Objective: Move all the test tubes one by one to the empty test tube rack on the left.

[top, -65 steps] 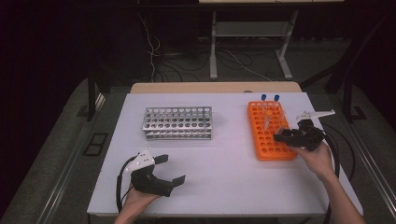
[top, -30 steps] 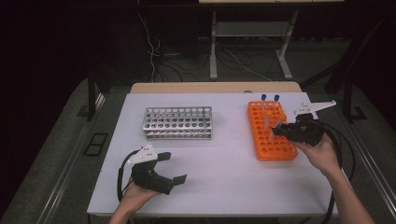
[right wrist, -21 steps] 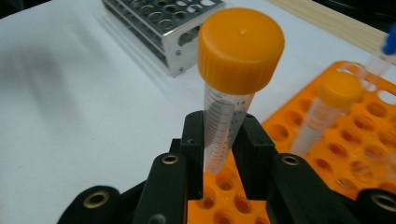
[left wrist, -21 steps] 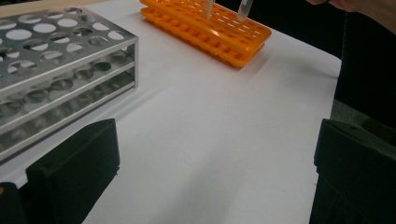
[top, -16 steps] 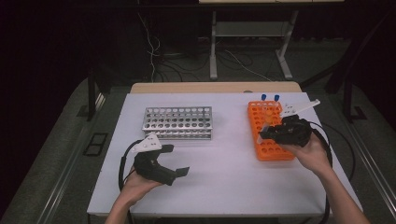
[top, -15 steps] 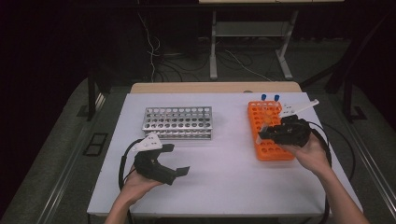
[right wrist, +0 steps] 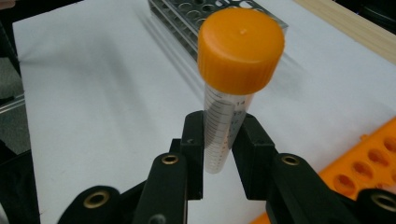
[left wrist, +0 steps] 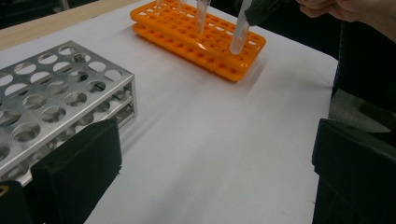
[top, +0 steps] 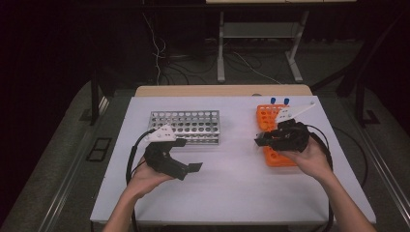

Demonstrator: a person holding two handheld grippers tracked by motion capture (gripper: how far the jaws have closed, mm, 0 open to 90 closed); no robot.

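Two racks sit far on the table (top: 232, 193). At left, the left gripper (top: 186, 169) hangs with jaws wide apart, near the metal rack (top: 186, 126). At right, the right gripper (right wrist: 219, 154) is clamped on a tube (right wrist: 224, 135) just below its orange cap (right wrist: 240, 49), beside the orange rack (top: 273, 154). It looks light, stiff and slippery, so pinch the clear middle. Only tiny scale marks show, with a 14.

A white desk (top: 232, 193) with a pale wooden strip (top: 222, 90) along its far edge stands in a dim room. The floor (top: 63, 159) around it is grey. Beyond, a light metal frame (top: 256, 34) rises from the dark, with loose cables (top: 159, 53) trailing beside it on the floor
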